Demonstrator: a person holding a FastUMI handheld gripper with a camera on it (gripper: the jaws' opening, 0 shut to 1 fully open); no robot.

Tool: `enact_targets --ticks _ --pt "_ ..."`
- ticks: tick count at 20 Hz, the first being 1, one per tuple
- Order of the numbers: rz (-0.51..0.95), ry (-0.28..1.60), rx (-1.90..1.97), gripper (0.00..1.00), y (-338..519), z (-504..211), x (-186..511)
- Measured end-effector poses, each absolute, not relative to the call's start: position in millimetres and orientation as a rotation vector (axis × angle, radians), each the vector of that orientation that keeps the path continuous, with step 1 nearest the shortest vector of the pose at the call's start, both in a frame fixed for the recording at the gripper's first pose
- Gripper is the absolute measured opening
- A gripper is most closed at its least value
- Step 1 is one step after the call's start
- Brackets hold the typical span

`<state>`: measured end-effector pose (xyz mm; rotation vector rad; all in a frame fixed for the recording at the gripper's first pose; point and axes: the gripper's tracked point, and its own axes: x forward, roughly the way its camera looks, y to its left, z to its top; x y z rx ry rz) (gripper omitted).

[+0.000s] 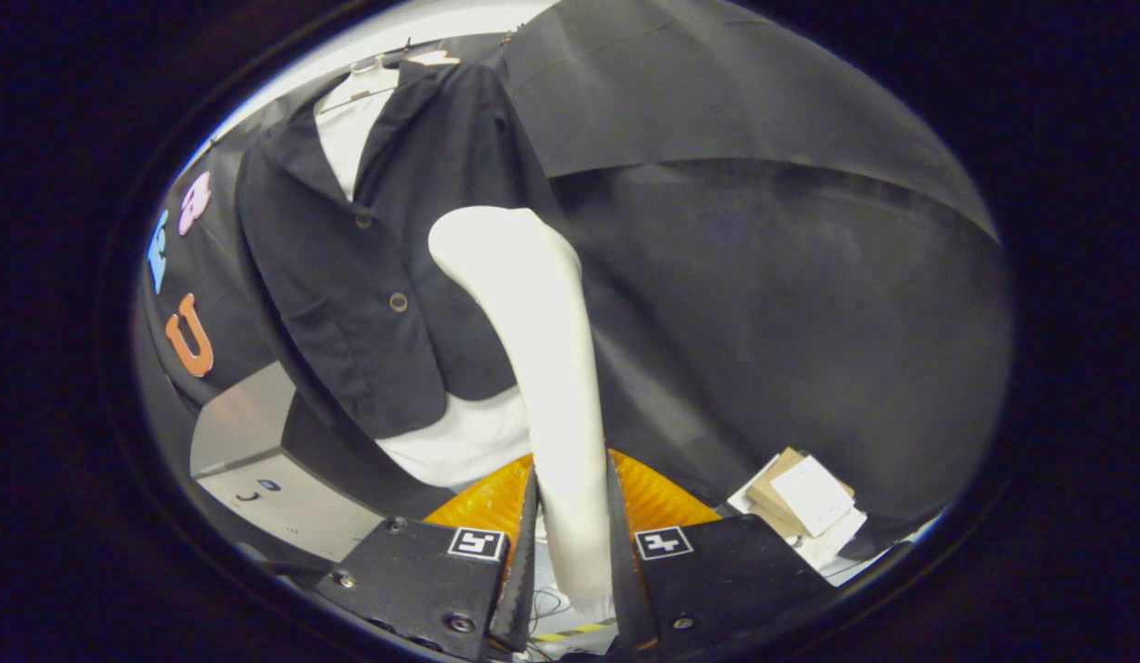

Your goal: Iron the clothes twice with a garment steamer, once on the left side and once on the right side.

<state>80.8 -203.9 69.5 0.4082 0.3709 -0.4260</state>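
A white garment steamer [542, 350] rises from between my fingers, its handle pinched by both pads. My gripper [575, 543] is shut on it. The steamer's rounded head sits up against the lower right front of a dark button-up jacket [386, 276], just right of the lower button. The jacket hangs on a hanger over a white shirt [349, 120], whose hem shows below the jacket.
A grey metal box [266, 470] stands below the jacket to the left. An orange ribbed object [653, 497] lies just beyond my fingers. Cardboard and white papers [805, 502] lie to the right. Black cloth [763, 276] hangs behind and to the right.
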Motion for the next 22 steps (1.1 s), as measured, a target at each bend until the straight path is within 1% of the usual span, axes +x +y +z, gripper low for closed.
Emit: enact_targets --ticks 9,14,18,22 --pt "-0.299 0.164 0.336 0.38 -238 232 147" --pt "-0.274 0.069 0.296 0.38 -238 306 179" --pt "-0.270 0.054 0.238 0.38 -228 326 208" --pt "-0.305 0.081 0.199 0.38 -223 311 214"
